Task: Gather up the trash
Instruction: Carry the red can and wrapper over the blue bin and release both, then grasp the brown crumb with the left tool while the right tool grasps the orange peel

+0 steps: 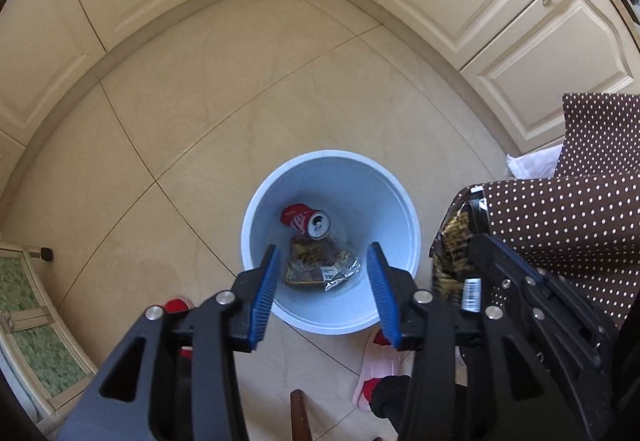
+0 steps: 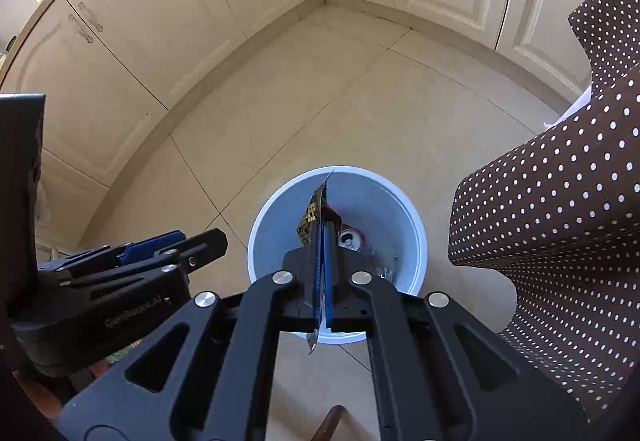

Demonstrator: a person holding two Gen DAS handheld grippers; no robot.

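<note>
A pale blue bin (image 1: pixel 394 197) stands on the tiled floor. Inside it lie a red soda can (image 1: pixel 306 221) and a crumpled clear-and-brown wrapper (image 1: pixel 316 267). My left gripper (image 1: pixel 324 257) is open and empty, held above the bin. My right gripper (image 2: pixel 325 229) is shut on a black and gold snack wrapper (image 2: pixel 312 219), held edge-on above the bin (image 2: pixel 264 217), with the can (image 2: pixel 352 239) below. In the left wrist view the right gripper (image 1: pixel 476 245) and its wrapper (image 1: pixel 454 249) are at the right.
Cream cabinets (image 1: pixel 500 1) wrap around the floor corner. A table with a brown polka-dot cloth (image 1: pixel 560 217) (image 2: pixel 560 221) stands right of the bin. Pink and red slippers (image 1: pixel 376 373) lie on the floor near the bin. A green-paneled furniture piece (image 1: pixel 32 321) is at left.
</note>
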